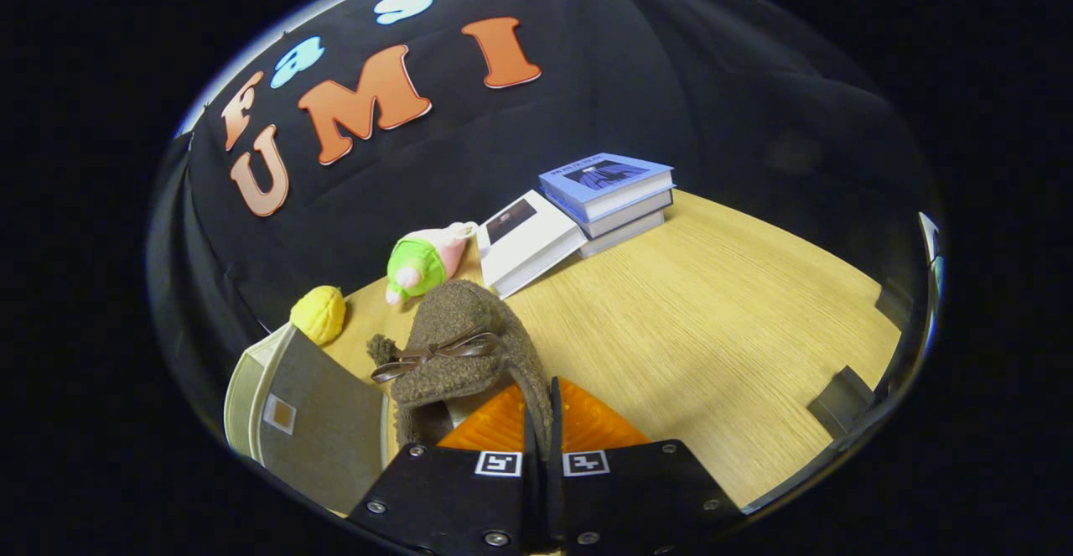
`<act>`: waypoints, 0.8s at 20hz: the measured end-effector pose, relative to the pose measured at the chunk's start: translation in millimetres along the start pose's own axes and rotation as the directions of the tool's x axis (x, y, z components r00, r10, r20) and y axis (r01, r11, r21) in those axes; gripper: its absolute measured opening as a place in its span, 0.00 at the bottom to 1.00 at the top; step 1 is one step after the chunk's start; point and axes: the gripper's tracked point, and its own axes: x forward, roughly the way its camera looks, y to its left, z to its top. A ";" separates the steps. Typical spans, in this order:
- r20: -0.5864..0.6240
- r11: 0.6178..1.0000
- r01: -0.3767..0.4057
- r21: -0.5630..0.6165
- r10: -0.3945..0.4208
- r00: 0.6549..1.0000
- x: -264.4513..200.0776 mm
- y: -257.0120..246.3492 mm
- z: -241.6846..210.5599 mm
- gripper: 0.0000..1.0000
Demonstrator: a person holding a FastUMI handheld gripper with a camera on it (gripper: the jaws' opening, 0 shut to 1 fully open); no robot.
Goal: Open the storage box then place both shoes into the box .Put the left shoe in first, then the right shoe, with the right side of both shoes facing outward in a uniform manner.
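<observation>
A fuzzy brown shoe (pixel 457 334) with a dark bow hangs lifted above the wooden table (pixel 712 329), toe pointing away from me. My gripper (pixel 541 409) is shut on the rim of its opening, both fingers pinching the edge of the collar. To the left of the shoe, and lower down, stands the storage box (pixel 314 418), beige and grey, with a small square label on its grey panel. I cannot tell from here whether the box is open. Only one shoe is in sight.
Beyond the shoe lie a green and pink plush toy (pixel 423 262) and a yellow round toy (pixel 319 314) near the box. A stack of books (pixel 608 191) with a white book (pixel 528 241) leaning against it sits at the back.
</observation>
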 end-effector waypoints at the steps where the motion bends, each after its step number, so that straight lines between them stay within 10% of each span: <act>1: 0.008 1.000 -0.007 0.003 0.007 1.000 -7.3 11.4 3.3 0.04; 16: 0.114 0.986 -0.160 -0.036 0.163 0.980 -88.7 216.6 14.4 0.03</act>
